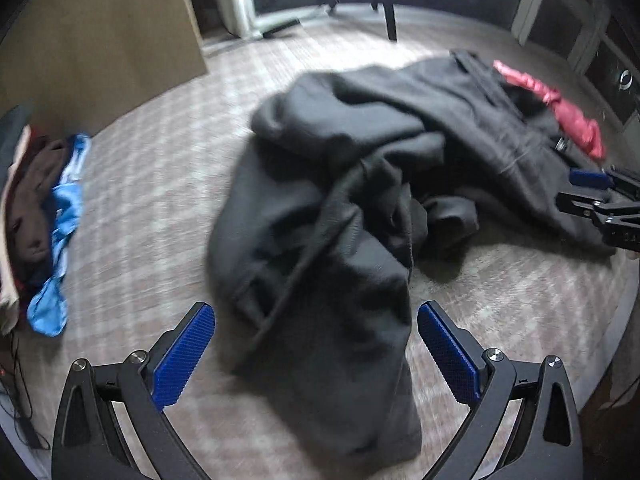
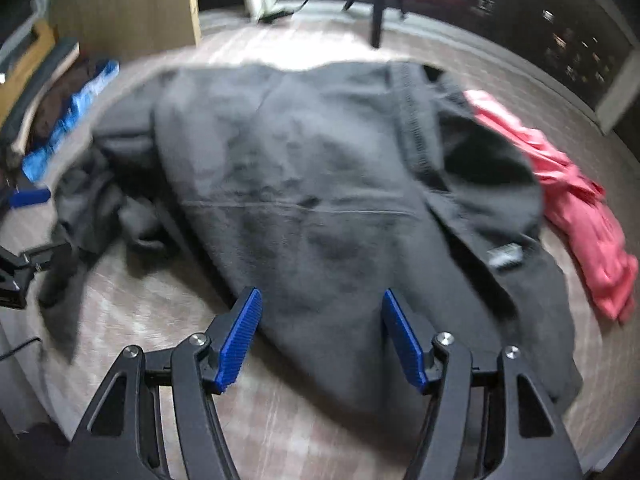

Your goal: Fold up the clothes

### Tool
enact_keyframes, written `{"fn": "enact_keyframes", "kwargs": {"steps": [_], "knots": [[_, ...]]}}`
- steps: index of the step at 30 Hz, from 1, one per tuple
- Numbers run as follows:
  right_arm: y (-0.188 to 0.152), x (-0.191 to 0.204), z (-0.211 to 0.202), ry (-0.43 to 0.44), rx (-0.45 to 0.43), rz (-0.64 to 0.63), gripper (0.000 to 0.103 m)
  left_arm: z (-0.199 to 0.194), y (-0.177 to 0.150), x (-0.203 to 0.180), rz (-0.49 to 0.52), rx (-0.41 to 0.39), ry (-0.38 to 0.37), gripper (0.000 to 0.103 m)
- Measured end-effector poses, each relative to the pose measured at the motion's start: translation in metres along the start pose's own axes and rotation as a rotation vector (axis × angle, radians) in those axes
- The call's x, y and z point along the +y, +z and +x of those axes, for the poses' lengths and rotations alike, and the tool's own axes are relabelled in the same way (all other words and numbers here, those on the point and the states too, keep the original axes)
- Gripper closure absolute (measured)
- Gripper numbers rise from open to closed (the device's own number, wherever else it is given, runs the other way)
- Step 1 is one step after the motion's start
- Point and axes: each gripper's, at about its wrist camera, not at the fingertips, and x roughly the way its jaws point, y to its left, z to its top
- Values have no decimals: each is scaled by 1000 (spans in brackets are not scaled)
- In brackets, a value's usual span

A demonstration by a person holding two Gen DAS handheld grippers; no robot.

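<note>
Lying on the pale carpet (image 2: 120, 320) is a big dark grey garment (image 2: 304, 184), thick like a hoodie. It is not folded. One half is spread fairly flat and the other half is bunched up in a lump.

The flat half sits right in front of the right gripper (image 2: 322, 340). Its blue pads are apart and hold nothing, and the near edge of the cloth reaches in between them. From here the garment's long way runs away from the gripper, toward the far side of the room.

The bunched half lies in front of the left gripper (image 1: 316, 350). Its blue pads are wide apart too, with nothing in them. A long dark flap, maybe a sleeve, hangs down toward the gap between them.

So each gripper is close to its own side: the right is nearer the flat part, the left is nearer the lump.

A pink garment (image 2: 576, 216) touches the far right edge of the grey one. A pile with blue cloth (image 1: 64, 216) sits well apart on the left. The pictures are a bit blurry.
</note>
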Motion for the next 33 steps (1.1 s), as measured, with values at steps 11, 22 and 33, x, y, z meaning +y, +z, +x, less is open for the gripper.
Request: {"fn": "enact_keyframes", "kwargs": {"steps": [11,22,33], "knots": [[11,-83,-130,151,-285,215,102,-40,7,39,-110,-106,-83,94],[-11,-73,-184,-172,-276,91,34,-122,28,146,-97,-268,140,94],[19,-66,-8,26,-12,94,34,-111,-21,125,-68,-165,108,78]]}}
